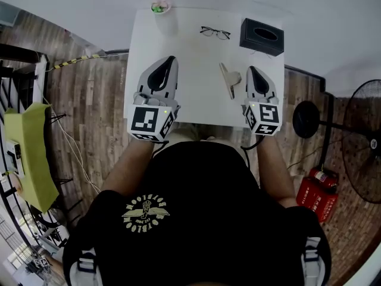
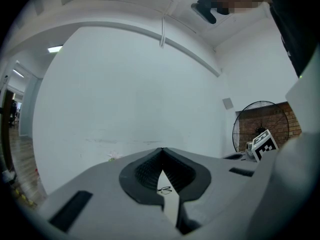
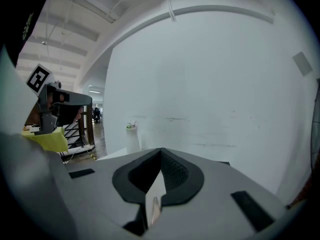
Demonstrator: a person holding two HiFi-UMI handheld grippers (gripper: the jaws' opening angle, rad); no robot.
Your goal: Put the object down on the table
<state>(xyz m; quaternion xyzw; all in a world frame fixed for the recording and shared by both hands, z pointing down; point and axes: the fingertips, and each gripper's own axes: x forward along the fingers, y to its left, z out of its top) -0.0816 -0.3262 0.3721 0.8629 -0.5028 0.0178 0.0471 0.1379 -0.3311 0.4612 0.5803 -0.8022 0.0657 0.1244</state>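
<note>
Where the white bench (image 1: 190,94) ends at its near edge, a person in a black shirt stands with both forearms stretched out over it, holding a tool in each hand. The left tool (image 1: 171,58) is over the left half of the bench and the right tool (image 1: 252,68) over the right half. Both point away from the person toward a white wall. Each tool has its jaws closed tip to tip, with nothing clamped in them. The tan object (image 1: 228,79) lies flat on the bench just left of the right tool, apart from it. Bare bench surface lies between the two tools. Glasses (image 1: 215,33) lie near the far edge, a black box (image 1: 262,36) sits at the far right corner, and a vase (image 1: 161,9) stands at the far left corner. Wood floor runs along both sides of the bench, and a fan (image 1: 363,142) stands well off to the right. Only the left gripper view shows the glasses through the slit under its closed tips, and it shows the fan from the side. The right gripper view shows a tan sliver low in its slit, too blurred to identify, and the vase upright by the wall.
</note>
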